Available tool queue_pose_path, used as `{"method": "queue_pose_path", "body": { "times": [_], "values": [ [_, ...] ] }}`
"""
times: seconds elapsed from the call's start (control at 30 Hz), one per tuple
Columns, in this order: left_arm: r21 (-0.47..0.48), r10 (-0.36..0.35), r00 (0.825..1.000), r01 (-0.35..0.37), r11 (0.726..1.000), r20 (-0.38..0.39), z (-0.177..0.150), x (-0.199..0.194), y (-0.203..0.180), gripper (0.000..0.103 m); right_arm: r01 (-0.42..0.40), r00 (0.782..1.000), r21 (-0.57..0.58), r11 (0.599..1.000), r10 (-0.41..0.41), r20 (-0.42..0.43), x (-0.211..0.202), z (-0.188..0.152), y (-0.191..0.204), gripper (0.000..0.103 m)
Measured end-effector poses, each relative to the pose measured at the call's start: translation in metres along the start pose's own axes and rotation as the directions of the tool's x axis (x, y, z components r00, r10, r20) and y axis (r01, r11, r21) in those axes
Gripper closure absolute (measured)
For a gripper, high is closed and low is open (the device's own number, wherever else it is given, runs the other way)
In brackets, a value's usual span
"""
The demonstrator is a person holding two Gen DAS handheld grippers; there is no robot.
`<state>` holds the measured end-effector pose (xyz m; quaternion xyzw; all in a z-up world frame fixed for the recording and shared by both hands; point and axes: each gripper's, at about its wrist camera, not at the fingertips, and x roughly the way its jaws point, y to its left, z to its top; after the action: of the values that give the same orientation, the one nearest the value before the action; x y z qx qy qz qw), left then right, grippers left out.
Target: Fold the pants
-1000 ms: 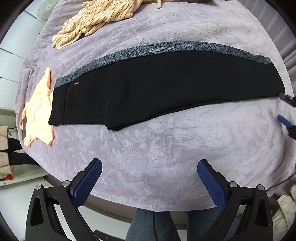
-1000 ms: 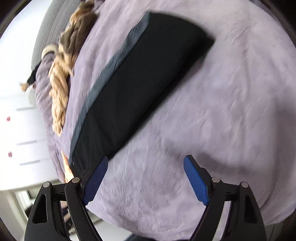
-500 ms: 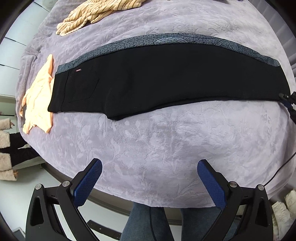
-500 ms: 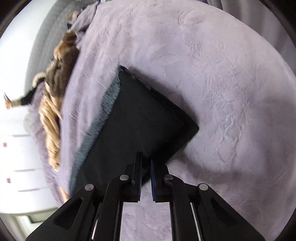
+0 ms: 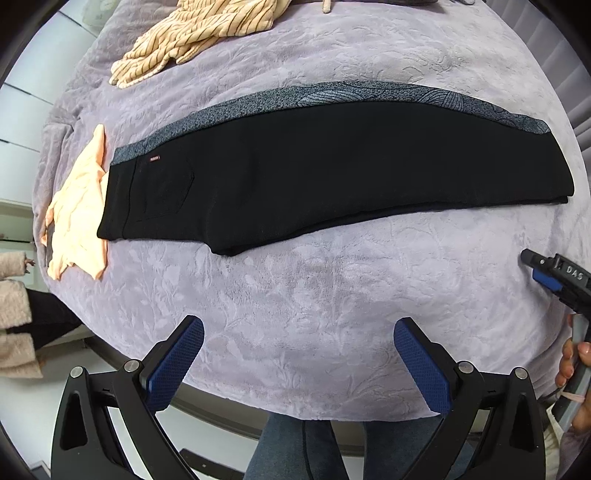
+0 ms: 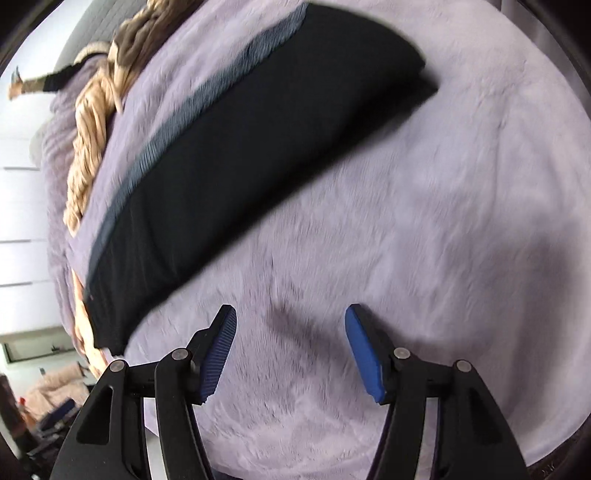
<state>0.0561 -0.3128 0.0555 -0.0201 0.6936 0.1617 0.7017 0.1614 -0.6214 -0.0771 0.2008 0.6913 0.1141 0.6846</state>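
Observation:
Black pants (image 5: 332, 170) with a grey patterned side stripe lie flat on the lilac blanket, folded lengthwise, waist at the left and leg ends at the right. My left gripper (image 5: 299, 362) is open and empty over the blanket's near edge, well short of the pants. My right gripper (image 6: 290, 345) is open and empty above bare blanket, just off the pants (image 6: 258, 158). The right gripper's tip also shows in the left wrist view (image 5: 546, 275), below the leg ends.
A striped beige garment (image 5: 192, 33) lies at the back of the bed. A peach garment (image 5: 77, 221) lies by the waistband. The lilac blanket (image 5: 314, 288) covers the bed. The person's legs (image 5: 306, 446) stand at the near edge.
The right gripper was shut at the leg ends half a second ago; it is now open and drawn back from the pants. The left gripper stays open.

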Motion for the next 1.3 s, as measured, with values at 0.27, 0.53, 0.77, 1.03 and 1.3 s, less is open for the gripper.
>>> {"method": "queue_pose_path", "body": {
  "times": [0.27, 0.53, 0.77, 1.03, 1.3],
  "values": [
    [0.005, 0.007, 1.0, -0.007, 1.0, 0.007, -0.002, -0.002, 0.001, 0.0, 0.03, 0.999, -0.04, 0.999, -0.031, -0.019, 0.013, -0.002, 0.007, 0.03],
    [-0.009, 0.006, 1.0, -0.006, 1.0, 0.003, -0.005, -0.001, 0.005, 0.0, 0.041, 0.999, -0.052, 0.998, -0.042, -0.024, 0.017, -0.003, 0.01, 0.027],
    [-0.007, 0.007, 1.0, -0.007, 1.0, 0.001, -0.006, 0.0, 0.004, 0.0, 0.043, 0.999, -0.058, 0.997, -0.045, -0.028, 0.018, -0.003, 0.01, 0.025],
    [0.006, 0.013, 1.0, -0.013, 1.0, 0.005, -0.004, -0.001, 0.001, 0.0, 0.045, 0.999, -0.06, 0.997, -0.046, -0.028, 0.02, -0.004, 0.011, 0.024],
    [0.004, 0.009, 1.0, -0.009, 1.0, -0.003, -0.001, 0.001, 0.002, 0.0, 0.052, 0.998, -0.067, 0.996, -0.054, -0.036, 0.02, -0.002, 0.011, 0.023]
  ]
}}
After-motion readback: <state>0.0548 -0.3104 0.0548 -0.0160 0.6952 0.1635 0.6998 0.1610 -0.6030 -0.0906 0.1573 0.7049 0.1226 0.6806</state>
